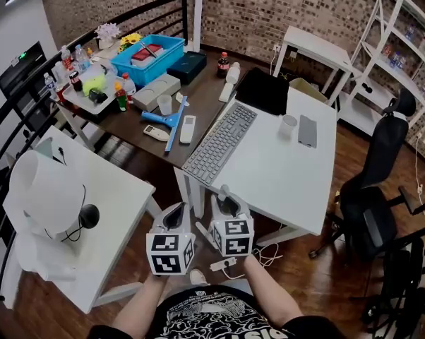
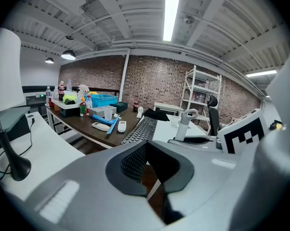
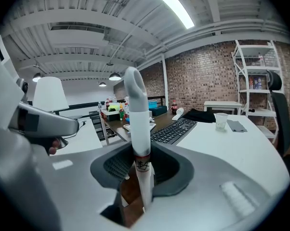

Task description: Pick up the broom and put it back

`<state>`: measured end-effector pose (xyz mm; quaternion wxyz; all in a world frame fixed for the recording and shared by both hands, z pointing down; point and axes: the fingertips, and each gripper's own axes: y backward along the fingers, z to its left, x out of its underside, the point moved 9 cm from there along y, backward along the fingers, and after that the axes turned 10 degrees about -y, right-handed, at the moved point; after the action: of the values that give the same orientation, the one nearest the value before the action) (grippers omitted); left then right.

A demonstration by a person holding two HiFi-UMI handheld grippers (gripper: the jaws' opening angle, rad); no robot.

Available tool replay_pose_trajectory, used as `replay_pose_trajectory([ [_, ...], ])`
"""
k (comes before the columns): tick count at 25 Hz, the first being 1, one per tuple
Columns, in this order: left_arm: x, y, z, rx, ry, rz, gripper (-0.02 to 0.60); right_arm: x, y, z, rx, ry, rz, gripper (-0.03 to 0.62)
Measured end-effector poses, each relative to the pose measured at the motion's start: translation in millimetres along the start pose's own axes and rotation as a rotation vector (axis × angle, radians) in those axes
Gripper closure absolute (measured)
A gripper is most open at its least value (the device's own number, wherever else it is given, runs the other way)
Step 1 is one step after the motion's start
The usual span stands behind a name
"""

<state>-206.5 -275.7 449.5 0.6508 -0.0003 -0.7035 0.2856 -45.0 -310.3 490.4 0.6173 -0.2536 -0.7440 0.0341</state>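
White broom handle (image 3: 138, 119) stands nearly upright in the right claw (image 3: 142, 165), whose jaws are clamped on it just below a dark band. Its rounded top rises above the claw and its lower end runs out of sight beneath. The left claw (image 2: 146, 148) sits just to the left of the right one, jaws together at the tips with nothing between them. In the head view the left claw (image 1: 176, 217) and the right claw (image 1: 229, 205) hang close side by side over the wooden floor (image 1: 318, 274).

Straight ahead of both claws is the near corner of a white surface (image 1: 283, 182) carrying a keyboard (image 1: 219, 141) and a cup (image 1: 288, 126). Beyond it and to the left lies a dark brown surface (image 1: 205, 97) crowded with a blue bin (image 1: 147, 58), bottles and a blue squeegee-like tool (image 1: 171, 121). Close on the left of the left claw is another white surface (image 1: 121, 210) with a white lamp (image 1: 46, 196).

The two white edges leave only a narrow lane of floor ahead of the claws. A white plug strip (image 1: 223, 263) lies on the floor just below them. Well to the right stands a black office chair (image 1: 378, 189), with open floor between it and the right claw.
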Motion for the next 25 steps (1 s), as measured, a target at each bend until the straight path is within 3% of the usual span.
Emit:
replay_pose_trajectory([
  [11,1,-8,22,-0.01,0.016,0.013,0.577,14,-28,-7,0.037,-0.022,0.05,0.496],
  [25,-5,-32,25,0.046,-0.015,0.032,0.577,17,-68,-9,0.04,-0.008,0.08,0.494],
])
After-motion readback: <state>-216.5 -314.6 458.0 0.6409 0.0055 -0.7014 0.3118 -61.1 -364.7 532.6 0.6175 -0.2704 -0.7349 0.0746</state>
